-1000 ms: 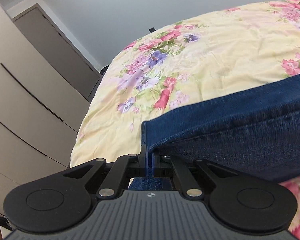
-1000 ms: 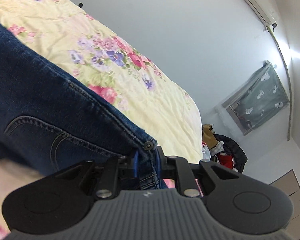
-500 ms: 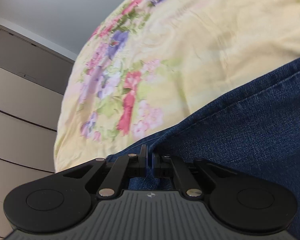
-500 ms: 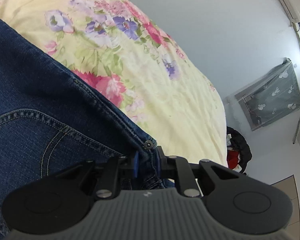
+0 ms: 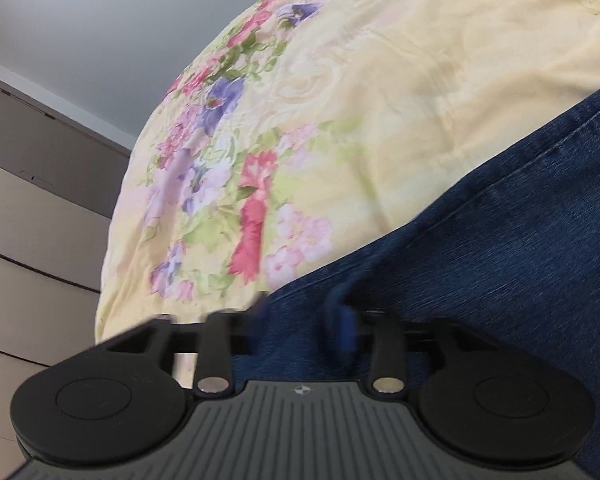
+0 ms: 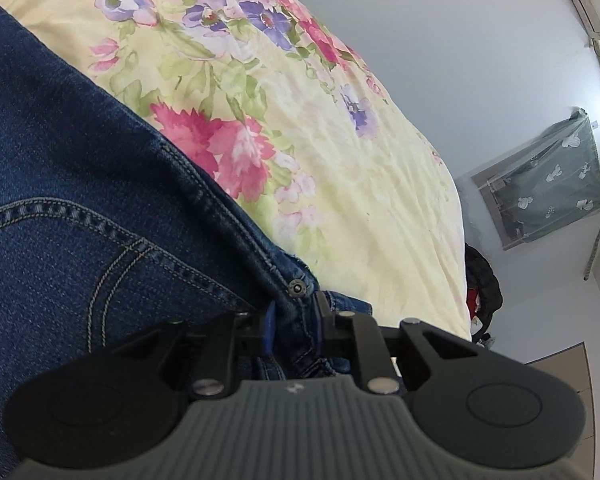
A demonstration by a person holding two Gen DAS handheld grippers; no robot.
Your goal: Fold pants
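Dark blue denim pants (image 5: 480, 248) lie on a yellow floral bedspread (image 5: 380, 80). My left gripper (image 5: 304, 320) is low over the pants' left edge, its fingers spread apart and blurred, with denim between them. In the right wrist view the pants (image 6: 80, 200) show a back pocket seam and a metal rivet (image 6: 298, 288). My right gripper (image 6: 294, 320) has its fingers slightly apart around the denim corner by the rivet, no longer pinching it tight.
The bedspread (image 6: 340, 140) runs on beyond the pants in both views. Beige wardrobe panels (image 5: 40, 200) stand left of the bed. A grey curtained window (image 6: 548, 184) and dark clothes (image 6: 482, 296) are right of the bed.
Both grippers came down to the bed with the pants and opened. The left fingers spread wide, the right ones a little; the denim now lies flat.
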